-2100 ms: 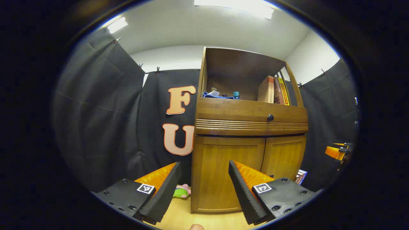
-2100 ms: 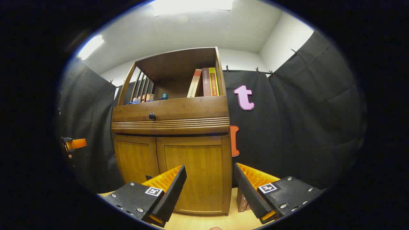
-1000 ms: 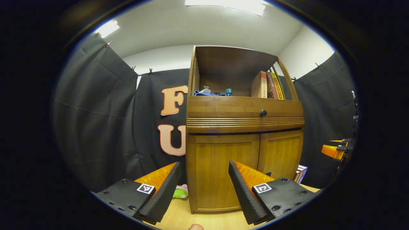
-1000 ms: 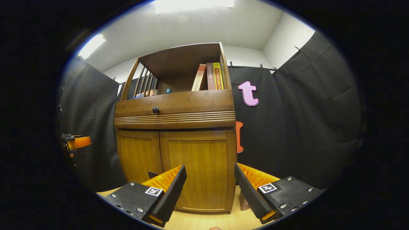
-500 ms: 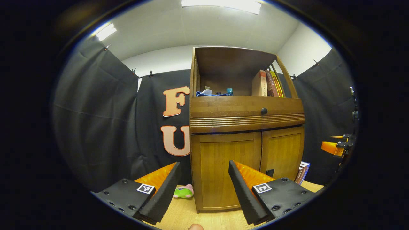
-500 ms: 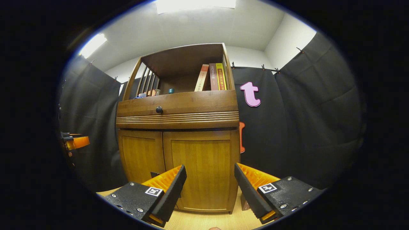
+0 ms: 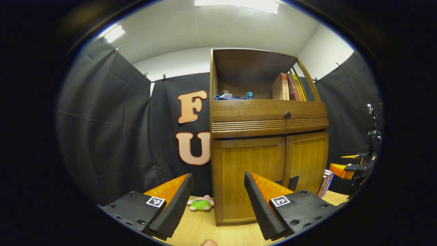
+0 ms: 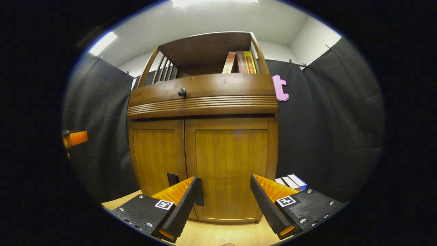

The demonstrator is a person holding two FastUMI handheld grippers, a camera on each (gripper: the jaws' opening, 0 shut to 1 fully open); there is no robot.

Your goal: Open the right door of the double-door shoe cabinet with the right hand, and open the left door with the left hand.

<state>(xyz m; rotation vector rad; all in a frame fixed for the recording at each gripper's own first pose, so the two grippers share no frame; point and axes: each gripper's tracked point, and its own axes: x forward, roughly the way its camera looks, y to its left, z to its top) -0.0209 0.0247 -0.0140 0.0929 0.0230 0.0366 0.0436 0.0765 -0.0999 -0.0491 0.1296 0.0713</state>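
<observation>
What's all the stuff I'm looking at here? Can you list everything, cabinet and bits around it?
Brown wooden shoe cabinet: one, standing on the pale wood floor against the black cloth wall.
Right door: one, honey-brown panel, shut.
Left door: one, honey-brown panel, shut.
Black door handles: two, low where the doors meet.
Round black knob: one, on the band above the doors.
Upright books: three, red, brown and yellow, on the open top shelf.
Green and pink plush toy: one, on the floor left of the cabinet.
Boxes: apparently two, white, on the floor right of it.
Left gripper: orange and black, jaws open.
Right gripper: same, jaws open before the right door.
</observation>
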